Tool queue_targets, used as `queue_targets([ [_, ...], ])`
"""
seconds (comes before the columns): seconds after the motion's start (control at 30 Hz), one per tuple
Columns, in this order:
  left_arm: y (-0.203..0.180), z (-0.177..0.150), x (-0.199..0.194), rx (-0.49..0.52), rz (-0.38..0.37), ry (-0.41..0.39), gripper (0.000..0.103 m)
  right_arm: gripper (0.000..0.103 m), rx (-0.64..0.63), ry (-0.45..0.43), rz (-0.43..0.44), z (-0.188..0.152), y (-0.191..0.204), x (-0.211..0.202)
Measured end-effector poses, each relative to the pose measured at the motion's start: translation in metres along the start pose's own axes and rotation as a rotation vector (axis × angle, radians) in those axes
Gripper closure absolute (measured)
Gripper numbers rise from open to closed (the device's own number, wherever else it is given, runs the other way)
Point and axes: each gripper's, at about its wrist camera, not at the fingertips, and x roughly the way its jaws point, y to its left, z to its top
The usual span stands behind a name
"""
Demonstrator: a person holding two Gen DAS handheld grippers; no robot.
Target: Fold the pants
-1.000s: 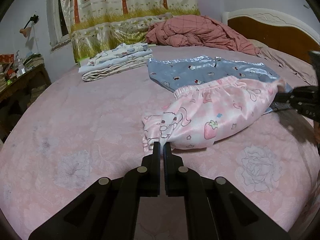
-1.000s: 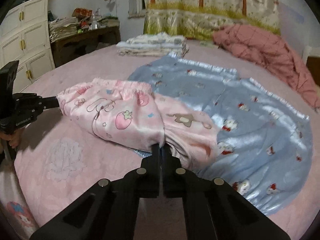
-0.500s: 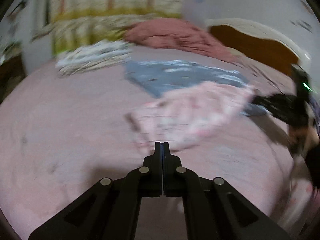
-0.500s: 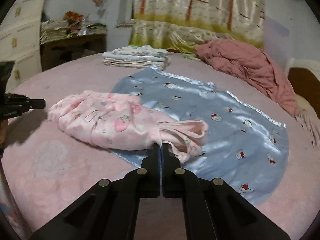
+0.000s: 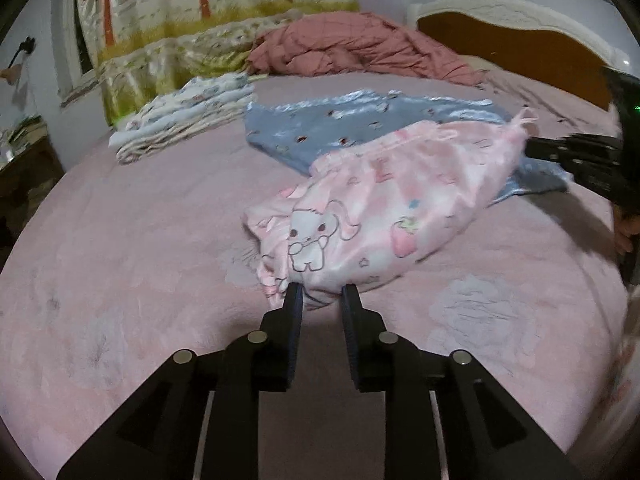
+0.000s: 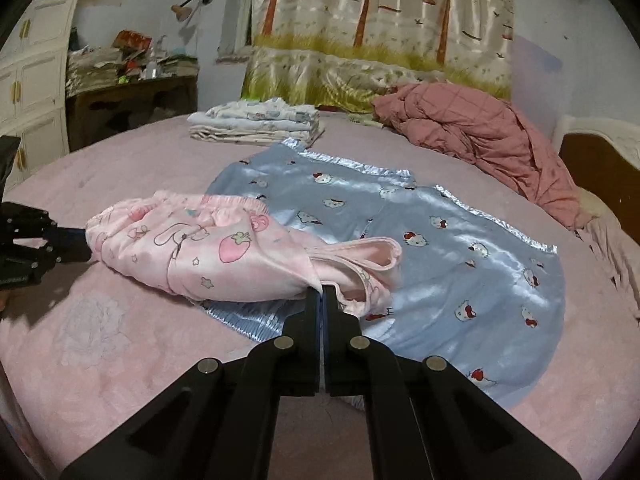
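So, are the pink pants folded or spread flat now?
Folded, loosely: the pink pants lie bunched double, partly on the blue garment, with the right tool shut on one end.

The glossy pale-pink satin pants (image 6: 208, 252), printed with cartoon bunnies, strawberries and small stars, lie bunched lengthwise on the pink bed. The gathered elastic waistband runs along the far edge. One end overlaps a spread light-blue garment, where a loose pink fold curls open showing the lining (image 5: 384, 208).

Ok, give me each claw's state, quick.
Left claw: open, tips at the pink pants, gripping nothing.
Right claw: shut on the pink pants.
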Motion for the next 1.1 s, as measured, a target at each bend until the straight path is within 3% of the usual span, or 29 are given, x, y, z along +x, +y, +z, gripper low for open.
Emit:
queue_targets([
  [0.2,-0.003,-0.004,0.011,0.006,0.043,0.033,0.092,0.103,-0.01,0.031,-0.028,-0.002,0.001,0.006],
  [0.4,-0.001,-0.006,0.016,-0.012,0.068,0.052,0.094,0.103,0.029,0.058,-0.049,-0.005,-0.007,0.012],
  [0.5,0.003,-0.007,0.016,-0.028,0.056,0.054,0.094,0.103,0.067,0.053,-0.132,-0.006,-0.024,0.012],
  [0.57,0.003,-0.007,0.015,-0.028,0.056,0.053,0.094,0.103,0.148,0.048,-0.086,-0.006,-0.048,0.007],
  [0.63,0.003,-0.007,0.015,-0.027,0.056,0.053,0.094,0.103,0.119,0.047,-0.054,-0.007,-0.051,0.002],
  [0.77,0.003,-0.007,0.015,-0.024,0.06,0.051,0.094,0.103,0.062,0.018,0.122,-0.007,-0.03,-0.013],
  [0.83,0.001,-0.006,0.014,-0.015,0.069,0.051,0.094,0.097,0.015,0.034,0.171,-0.007,-0.016,-0.012],
  [0.9,-0.002,-0.005,0.014,-0.008,0.076,0.051,0.094,0.087,-0.025,0.052,0.157,-0.008,-0.003,-0.005],
  [1.1,-0.003,-0.004,0.014,-0.012,0.071,0.051,0.094,0.082,-0.037,0.063,0.083,-0.007,0.001,0.009],
])
